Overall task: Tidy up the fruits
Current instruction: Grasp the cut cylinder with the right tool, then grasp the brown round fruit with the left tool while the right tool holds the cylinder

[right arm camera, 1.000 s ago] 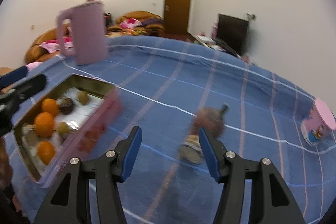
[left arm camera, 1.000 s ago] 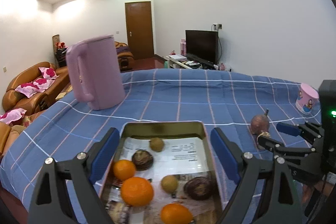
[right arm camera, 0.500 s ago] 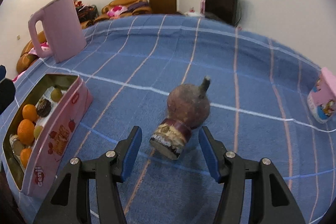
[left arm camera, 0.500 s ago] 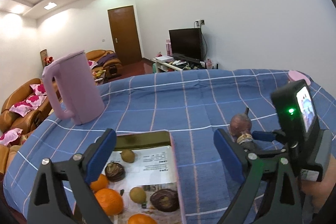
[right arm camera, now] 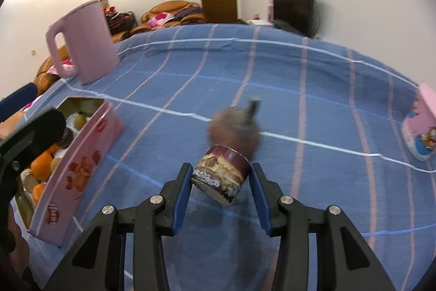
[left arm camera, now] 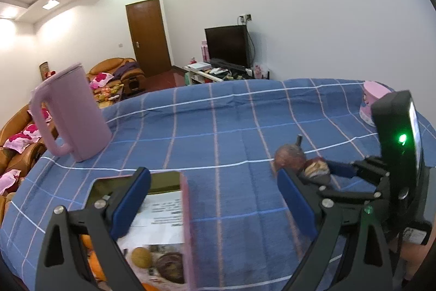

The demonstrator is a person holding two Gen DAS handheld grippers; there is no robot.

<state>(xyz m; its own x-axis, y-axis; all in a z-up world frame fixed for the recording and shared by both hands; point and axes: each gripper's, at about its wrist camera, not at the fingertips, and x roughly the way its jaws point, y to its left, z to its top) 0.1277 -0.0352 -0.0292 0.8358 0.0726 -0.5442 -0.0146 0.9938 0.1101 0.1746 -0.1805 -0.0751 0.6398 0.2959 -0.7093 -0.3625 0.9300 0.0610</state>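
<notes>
The table was covered by a blue cloth (right arm camera: 272,78) checked with white and pink lines, slightly rumpled toward the far edge. A pink jug (right arm camera: 84,42) stood upright at the far left corner, and a small pink cup (right arm camera: 421,132) sat well apart near the right edge. At the near left lay the pink tin (right arm camera: 79,168), open, with oranges (right arm camera: 41,168) and other small fruits inside on a paper lining. Near the middle of the cloth, a brown fruit (right arm camera: 234,130) with a dark stem sat on a small printed can (right arm camera: 222,176), the can tilted; motion blur softened the fruit. The right gripper (right arm camera: 220,183) had its blue pads (right arm camera: 184,187) on either side of the can, close to it, but whether they pressed on it I could not tell. The left gripper (left arm camera: 215,205) was spread wide over the tin's right wall (left arm camera: 188,222), holding nothing. Beyond the table the room had white walls, a brown door (left arm camera: 148,36), a dark television (left arm camera: 227,45) on a low stand, brown leather sofas (left arm camera: 114,70) with pink cushions, and recessed ceiling lights.
</notes>
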